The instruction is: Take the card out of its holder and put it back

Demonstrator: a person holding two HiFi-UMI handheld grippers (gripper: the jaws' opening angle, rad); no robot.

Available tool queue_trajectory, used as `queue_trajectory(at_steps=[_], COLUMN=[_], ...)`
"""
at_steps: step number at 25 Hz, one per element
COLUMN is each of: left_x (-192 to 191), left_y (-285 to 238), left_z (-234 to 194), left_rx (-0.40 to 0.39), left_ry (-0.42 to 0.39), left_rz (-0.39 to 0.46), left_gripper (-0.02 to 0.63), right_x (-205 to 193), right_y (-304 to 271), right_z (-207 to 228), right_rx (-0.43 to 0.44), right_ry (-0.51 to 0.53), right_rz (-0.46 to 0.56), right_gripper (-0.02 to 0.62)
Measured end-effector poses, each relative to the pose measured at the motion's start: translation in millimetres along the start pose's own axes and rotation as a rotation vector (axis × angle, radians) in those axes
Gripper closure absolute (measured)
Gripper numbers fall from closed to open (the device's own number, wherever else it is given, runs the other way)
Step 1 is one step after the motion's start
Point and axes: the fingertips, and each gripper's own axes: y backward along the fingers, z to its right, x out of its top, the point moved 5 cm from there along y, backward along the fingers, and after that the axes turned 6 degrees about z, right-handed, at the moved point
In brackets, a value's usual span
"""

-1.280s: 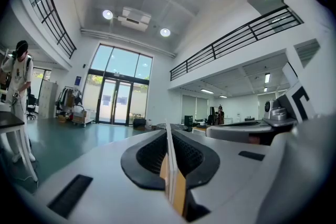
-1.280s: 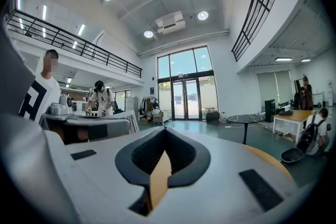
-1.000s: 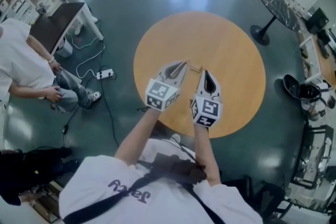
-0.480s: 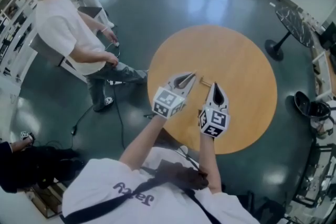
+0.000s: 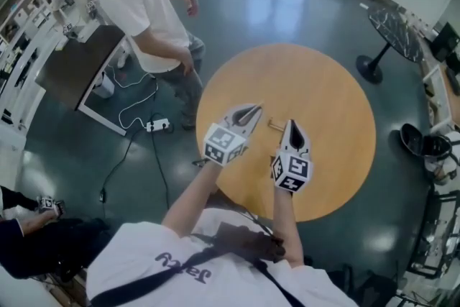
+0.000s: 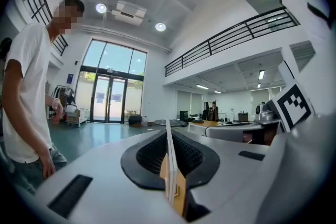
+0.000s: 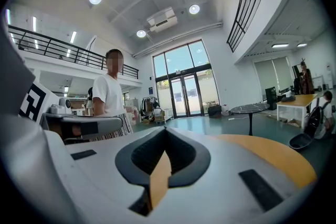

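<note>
Both grippers hover side by side over the round wooden table (image 5: 323, 104). My left gripper (image 5: 253, 110) is shut on a thin white card (image 6: 168, 165), which stands edge-on between its pads in the left gripper view and sticks out just past the tips (image 6: 167, 131). My right gripper (image 5: 291, 124) has its jaws closed with nothing between them (image 7: 165, 132). A small wooden holder (image 5: 275, 125) lies on the table between the two gripper tips. I cannot tell whether either tip touches it.
A person in a white T-shirt (image 5: 147, 7) stands just left of the table. A dark side table (image 5: 75, 68) and a power strip with cables (image 5: 158, 126) are on the floor at left. A black pedestal table (image 5: 392, 29) and equipment stand at right.
The person at left has got up from a seat and walked towards the table's far left. Both grippers keep the same pose over the table, the card still held.
</note>
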Motion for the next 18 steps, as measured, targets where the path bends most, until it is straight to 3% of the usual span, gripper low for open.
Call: queue_trajectory(at_steps=[18], left_x=[-4], left_y=[-42], left_z=[-44], left_rx=[-0.127], left_ry=[-0.038], left_rz=[-0.058], left_gripper=[0.578], right_x=[2], right_y=[-32], right_z=[9], right_rx=[-0.057], right_ry=[0.017], right_rz=[-0.018], right_gripper=[0.581])
